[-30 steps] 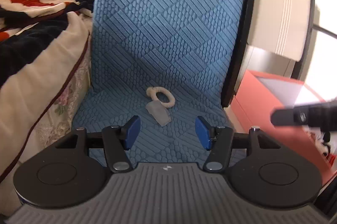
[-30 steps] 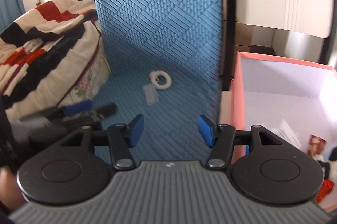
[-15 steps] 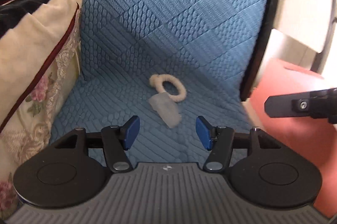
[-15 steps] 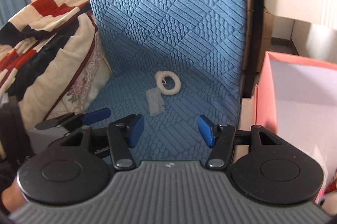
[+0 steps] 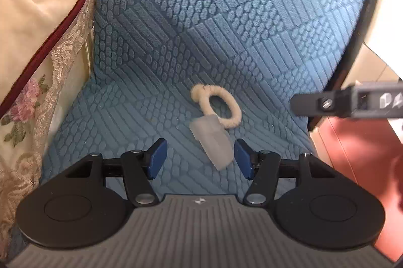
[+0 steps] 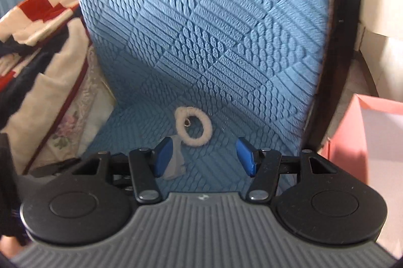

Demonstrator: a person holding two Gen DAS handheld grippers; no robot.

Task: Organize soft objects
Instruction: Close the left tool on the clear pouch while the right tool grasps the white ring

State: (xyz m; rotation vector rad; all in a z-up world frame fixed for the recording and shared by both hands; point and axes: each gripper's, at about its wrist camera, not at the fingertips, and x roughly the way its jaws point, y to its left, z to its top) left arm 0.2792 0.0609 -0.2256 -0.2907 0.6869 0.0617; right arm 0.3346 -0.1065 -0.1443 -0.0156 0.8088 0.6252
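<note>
A cream fuzzy hair tie (image 5: 228, 104) lies on the seat of a blue textured chair (image 5: 226, 16). A small translucent grey soft piece (image 5: 212, 139) lies just in front of it, touching it. My left gripper (image 5: 200, 158) is open and empty, its blue pads on either side of the grey piece's near end. My right gripper (image 6: 204, 154) is open and empty, just short of the hair tie (image 6: 194, 127); its left pad hides part of the grey piece (image 6: 175, 164). The right gripper's finger shows in the left wrist view (image 5: 347, 103).
A heap of bedding and a striped blanket (image 6: 37, 46) lies left of the chair. A pink box (image 6: 372, 132) stands to the right, also in the left wrist view (image 5: 362, 162). The chair's dark frame (image 6: 337, 54) runs along its right edge.
Both grippers have moved forward and down toward the chair seat. The hair tie and grey piece now sit close to the pads. Both stay open.
</note>
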